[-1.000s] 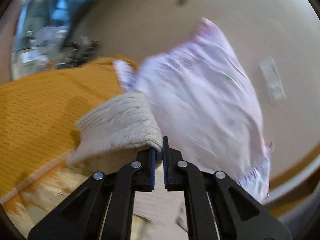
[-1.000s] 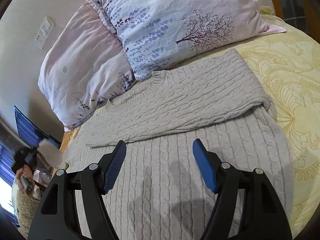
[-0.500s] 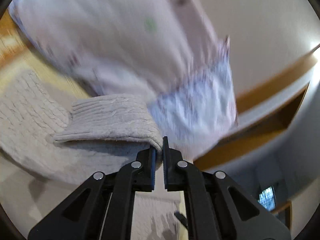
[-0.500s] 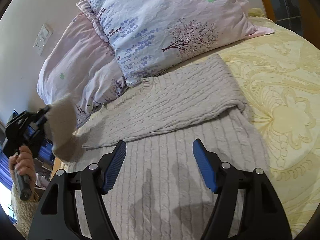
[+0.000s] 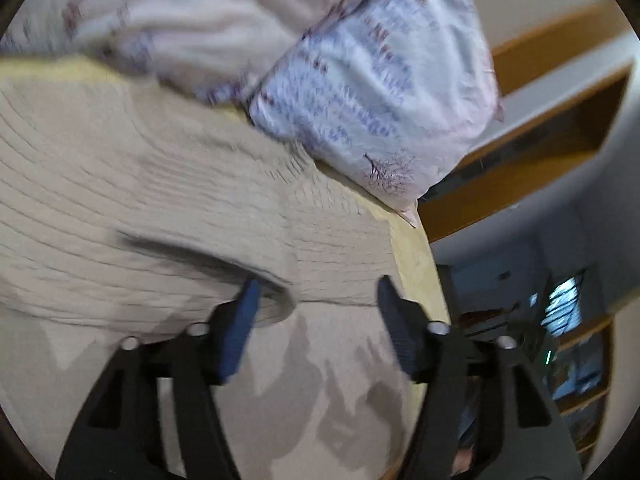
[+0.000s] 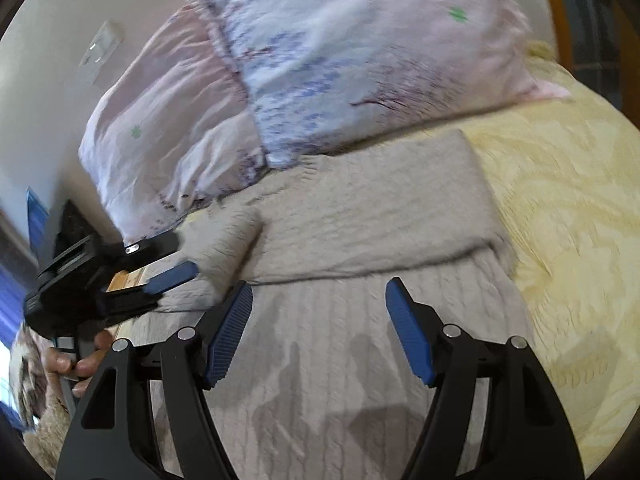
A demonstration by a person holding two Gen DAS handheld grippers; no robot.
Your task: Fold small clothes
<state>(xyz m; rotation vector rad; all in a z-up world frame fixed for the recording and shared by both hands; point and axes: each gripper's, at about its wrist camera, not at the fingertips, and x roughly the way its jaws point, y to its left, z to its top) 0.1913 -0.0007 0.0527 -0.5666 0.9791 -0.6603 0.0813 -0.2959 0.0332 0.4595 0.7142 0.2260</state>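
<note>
Grey cable-knit sweater (image 6: 360, 320) lies spread on the yellow patterned bedspread (image 6: 568, 216), both sleeves folded across its chest, the left sleeve cuff (image 6: 228, 236) resting just beyond the left gripper (image 5: 316, 300), whose jaws stand spread and empty. The right gripper (image 6: 320, 320) hovers over the body, jaws likewise apart. Next, judging by the layout, comes gripping the hem to fold it upward. Two floral pillows (image 6: 360, 52) crowd the collar.

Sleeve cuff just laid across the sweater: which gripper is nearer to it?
Left. The left gripper hangs open right at the sleeve cuff; the right gripper hovers open over the sweater body, farther off.
</note>
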